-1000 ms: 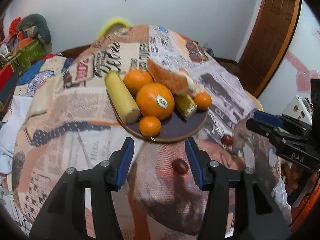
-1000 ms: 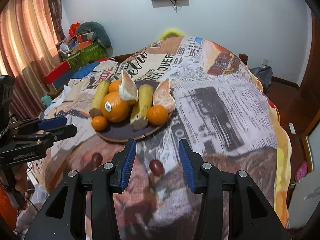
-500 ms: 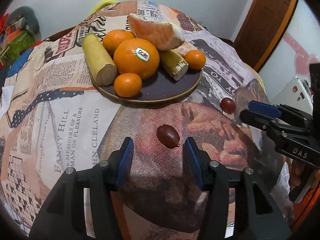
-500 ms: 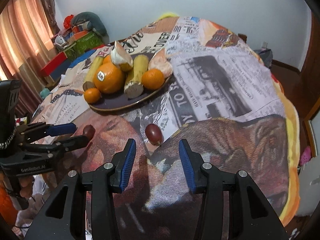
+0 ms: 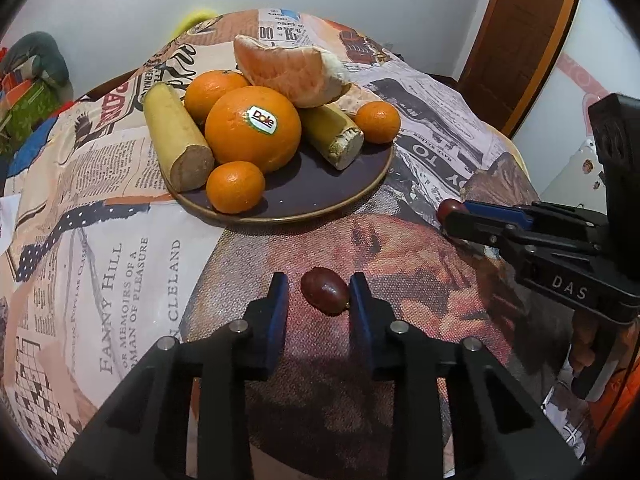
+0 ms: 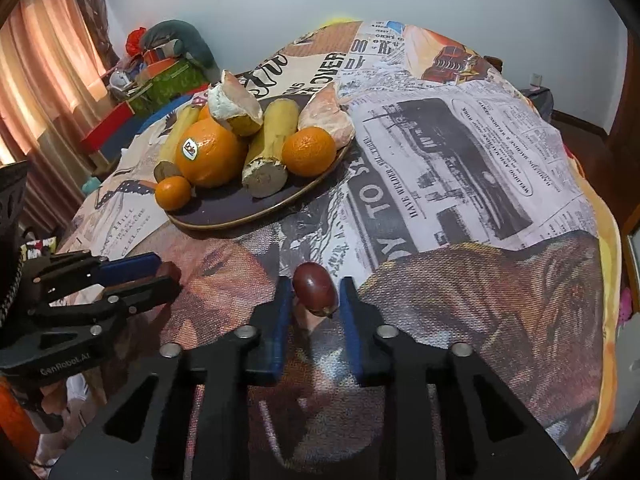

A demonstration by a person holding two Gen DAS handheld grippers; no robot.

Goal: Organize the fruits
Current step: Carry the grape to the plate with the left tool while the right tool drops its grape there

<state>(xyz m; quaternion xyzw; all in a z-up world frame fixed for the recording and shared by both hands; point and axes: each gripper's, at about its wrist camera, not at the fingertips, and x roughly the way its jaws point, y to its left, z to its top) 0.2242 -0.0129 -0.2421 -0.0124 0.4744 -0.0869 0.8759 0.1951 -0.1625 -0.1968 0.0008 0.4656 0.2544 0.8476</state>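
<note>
Two dark red grapes lie on the newspaper-print tablecloth in front of a dark plate [image 5: 352, 184] of fruit. My left gripper [image 5: 319, 290] is open around one grape [image 5: 325, 289], which touches the right finger while a gap remains on the left. My right gripper [image 6: 313, 291] is open around the other grape [image 6: 314, 287], with small gaps on both sides. Each gripper shows in the other's view: the right one [image 5: 460, 218] with its grape [image 5: 450, 209], the left one [image 6: 160, 272] with its grape [image 6: 170, 270].
The plate [image 6: 256, 216] holds a large Dole orange [image 5: 253, 128], three small oranges, two yellow cut stalks and peeled citrus pieces. The table edge drops off close behind both grippers. A wooden door [image 5: 516, 40] stands at the right, clutter [image 6: 160, 68] at the left.
Both grippers have moved forward and down so that each grape now sits between the fingers. Both pairs of fingers have narrowed around the grapes.
</note>
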